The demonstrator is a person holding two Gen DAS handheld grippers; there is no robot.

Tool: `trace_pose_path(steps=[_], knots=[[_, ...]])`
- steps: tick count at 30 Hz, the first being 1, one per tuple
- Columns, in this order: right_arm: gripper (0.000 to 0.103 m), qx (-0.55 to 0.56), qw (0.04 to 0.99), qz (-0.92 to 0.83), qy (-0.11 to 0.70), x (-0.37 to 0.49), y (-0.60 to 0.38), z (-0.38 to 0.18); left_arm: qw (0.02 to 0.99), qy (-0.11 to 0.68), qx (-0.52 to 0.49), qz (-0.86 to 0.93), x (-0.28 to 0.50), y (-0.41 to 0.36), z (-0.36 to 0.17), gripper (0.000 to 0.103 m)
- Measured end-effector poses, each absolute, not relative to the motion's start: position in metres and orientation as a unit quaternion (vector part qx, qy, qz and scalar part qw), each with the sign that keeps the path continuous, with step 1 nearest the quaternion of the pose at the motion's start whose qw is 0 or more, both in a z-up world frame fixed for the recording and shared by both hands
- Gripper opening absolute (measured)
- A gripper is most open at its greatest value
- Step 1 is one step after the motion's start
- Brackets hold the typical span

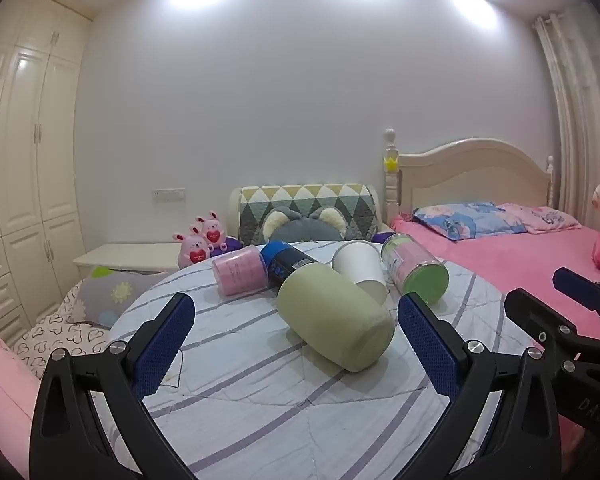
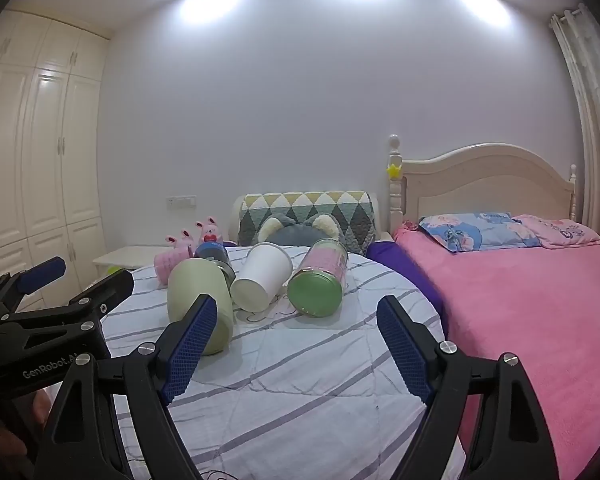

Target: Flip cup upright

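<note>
- left gripper [image 1: 296,322] spread wide and holding nothing — the pale green cup [image 1: 336,316] lies on its side between its fingers, base toward the camera.
- right gripper [image 2: 296,328] also wide apart, empty.
- cup rests on the striped quilt [image 1: 260,380], touching the white paper cup [image 1: 360,266]; the green-lidded jar [image 1: 414,266] lies just beside.

The blue cup [image 2: 214,254] is mostly hidden behind the green cup [image 2: 198,300].
</note>
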State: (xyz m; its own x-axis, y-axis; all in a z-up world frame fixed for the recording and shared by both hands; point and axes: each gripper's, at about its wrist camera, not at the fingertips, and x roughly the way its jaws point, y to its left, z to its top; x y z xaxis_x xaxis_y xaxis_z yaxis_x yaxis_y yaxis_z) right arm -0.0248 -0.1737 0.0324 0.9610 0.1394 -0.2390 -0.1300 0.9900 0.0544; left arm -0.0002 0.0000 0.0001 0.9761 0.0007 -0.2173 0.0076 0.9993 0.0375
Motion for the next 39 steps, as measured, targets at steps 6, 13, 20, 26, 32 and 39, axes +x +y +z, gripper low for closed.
trace_pose_path(steps=[6, 13, 20, 26, 32, 39], knots=[[0.084, 0.018, 0.990, 0.065, 0.123, -0.025, -0.174, 0.032, 0.994, 0.108, 0.019, -0.005, 0.000, 0.001, 0.000, 0.103], [0.084, 0.017, 0.989, 0.066, 0.128, -0.023, -0.173, 0.031, 0.994, 0.108, 0.018, -0.004, 0.004, 0.004, 0.000, 0.103], [0.084, 0.016, 0.989, 0.066, 0.132, -0.021, -0.171, 0.031, 0.993, 0.119, 0.015, -0.003, -0.001, 0.000, -0.003, 0.103], [0.084, 0.013, 0.987, 0.072, 0.145, -0.015, -0.170, 0.030, 0.991, 0.131, 0.018, 0.001, 0.007, 0.002, -0.004, 0.103], [0.084, 0.022, 0.982, 0.081, 0.166, 0.001, -0.169, 0.037, 0.991, 0.135, 0.010, 0.008, 0.020, 0.012, 0.001, 0.103], [0.084, 0.020, 0.975, 0.104, 0.197, 0.034, -0.160, 0.054, 0.988, 0.151, 0.020, 0.029, 0.049, 0.026, 0.016, 0.103]])
